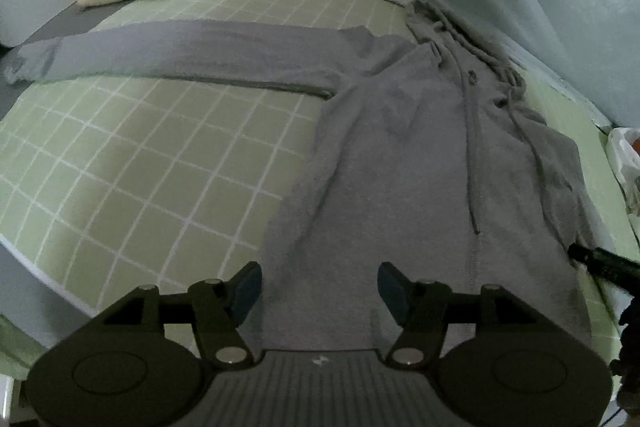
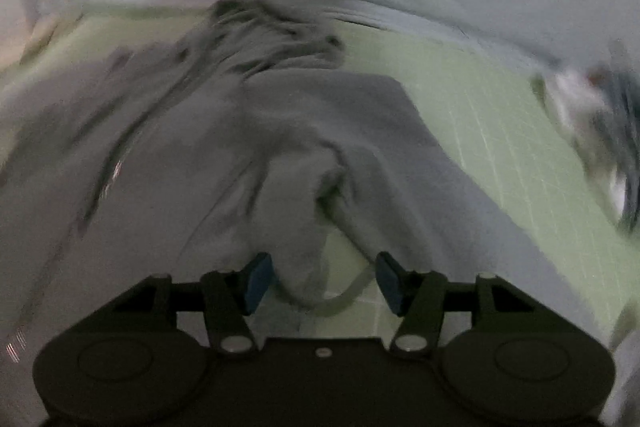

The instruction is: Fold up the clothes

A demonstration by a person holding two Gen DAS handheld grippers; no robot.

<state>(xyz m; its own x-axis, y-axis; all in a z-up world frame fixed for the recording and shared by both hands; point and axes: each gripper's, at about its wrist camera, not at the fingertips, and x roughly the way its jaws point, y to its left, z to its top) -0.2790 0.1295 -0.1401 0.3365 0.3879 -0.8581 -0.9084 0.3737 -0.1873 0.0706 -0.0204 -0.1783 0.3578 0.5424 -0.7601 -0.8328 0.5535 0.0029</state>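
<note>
A grey hoodie (image 1: 420, 155) lies flat on the bed (image 1: 152, 163). Left claw (image 1: 319, 287) spread above its hem. Right claw (image 2: 320, 283) spread; blurred cloth, perhaps a cuff, hangs between the pads untouched.
</note>
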